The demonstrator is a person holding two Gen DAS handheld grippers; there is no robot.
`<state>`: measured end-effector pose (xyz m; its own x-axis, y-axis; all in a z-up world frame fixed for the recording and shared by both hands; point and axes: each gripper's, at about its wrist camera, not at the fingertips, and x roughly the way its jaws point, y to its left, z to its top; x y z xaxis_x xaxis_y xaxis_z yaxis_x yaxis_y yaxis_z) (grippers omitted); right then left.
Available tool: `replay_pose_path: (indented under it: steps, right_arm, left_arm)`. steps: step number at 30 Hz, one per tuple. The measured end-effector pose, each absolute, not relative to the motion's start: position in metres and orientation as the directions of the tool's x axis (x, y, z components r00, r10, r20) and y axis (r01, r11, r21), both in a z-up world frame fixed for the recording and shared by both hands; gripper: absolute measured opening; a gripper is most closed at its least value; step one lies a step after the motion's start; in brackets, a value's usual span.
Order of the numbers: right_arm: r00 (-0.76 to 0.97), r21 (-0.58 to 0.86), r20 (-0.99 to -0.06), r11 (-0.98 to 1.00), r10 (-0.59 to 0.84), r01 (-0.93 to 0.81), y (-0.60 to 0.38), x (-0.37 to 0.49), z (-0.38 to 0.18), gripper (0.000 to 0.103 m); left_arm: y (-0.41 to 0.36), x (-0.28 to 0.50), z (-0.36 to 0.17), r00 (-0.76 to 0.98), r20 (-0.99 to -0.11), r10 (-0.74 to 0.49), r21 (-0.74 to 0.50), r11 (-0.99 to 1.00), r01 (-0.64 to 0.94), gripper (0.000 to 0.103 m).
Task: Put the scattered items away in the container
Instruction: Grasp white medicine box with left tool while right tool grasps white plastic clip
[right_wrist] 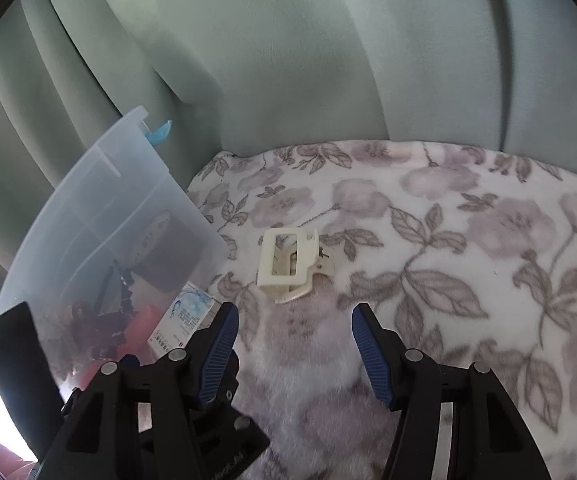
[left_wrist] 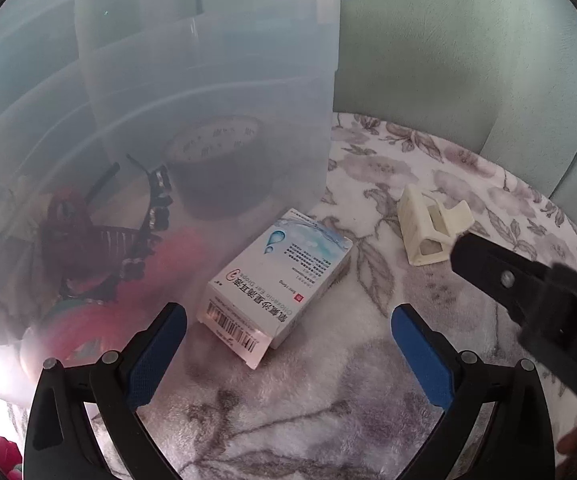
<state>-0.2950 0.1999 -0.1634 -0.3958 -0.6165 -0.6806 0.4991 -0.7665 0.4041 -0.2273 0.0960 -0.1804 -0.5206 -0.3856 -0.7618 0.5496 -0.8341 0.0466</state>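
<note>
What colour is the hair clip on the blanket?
Cream-white hair clip; clearest in the right wrist view.

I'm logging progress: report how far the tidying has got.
Done: the bin already holds a tape roll, a headband and red items. In hand: nothing; the left gripper and right gripper are open and empty. Left: the box and the clip still lie on the blanket.
</note>
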Motion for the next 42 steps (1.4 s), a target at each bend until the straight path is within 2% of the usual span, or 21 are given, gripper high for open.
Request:
replay_pose_path:
  steps: [5, 15, 16, 17, 20, 27, 36, 42]
  right_arm:
    - [-0.362, 0.389, -0.698, -0.752, -0.617, 0.532, 0.183, -0.313, -0.166, 0.063]
    - [-0.328, 0.343, -0.738, -0.746, -0.590, 0.572, 0.155, -0.330, -0.177, 0.063]
    - [-0.335, 0.332, -0.742, -0.752, -0.581, 0.570, 0.154, -0.330, -0.178, 0.053]
    - [-0.344, 0.319, -0.746, -0.760, -0.570, 0.567, 0.153, -0.330, -0.178, 0.050]
    - [-0.364, 0.310, -0.744, -0.772, -0.560, 0.555, 0.156, -0.329, -0.177, 0.050]
    - [-0.451, 0.309, -0.717, -0.823, -0.531, 0.476, 0.190, -0.318, -0.160, 0.050]
    - [-0.524, 0.325, -0.700, -0.870, -0.485, 0.372, 0.227, -0.296, -0.148, 0.050]
    - [-0.529, 0.341, -0.705, -0.880, -0.472, 0.330, 0.242, -0.290, -0.152, 0.050]
  left_arm:
    - [0.092, -0.230, -0.183, -0.520, -0.780, -0.348, 0.007, -0.837, 0.548, 0.102]
    - [0.090, -0.241, -0.192, -0.504, -0.803, -0.317, 0.005, -0.850, 0.527, 0.102]
    - [0.090, -0.238, -0.191, -0.499, -0.808, -0.313, 0.007, -0.853, 0.523, 0.102]
    - [0.089, -0.239, -0.191, -0.498, -0.810, -0.309, 0.006, -0.854, 0.521, 0.102]
    - [0.089, -0.240, -0.189, -0.514, -0.806, -0.294, -0.012, -0.860, 0.510, 0.102]
    - [0.094, -0.255, -0.184, -0.575, -0.794, -0.195, -0.067, -0.913, 0.402, 0.102]
    - [0.111, -0.274, -0.179, -0.612, -0.791, -0.020, -0.120, -0.975, 0.188, 0.102]
    - [0.107, -0.280, -0.178, -0.612, -0.783, -0.110, -0.025, -0.978, 0.208, 0.102]
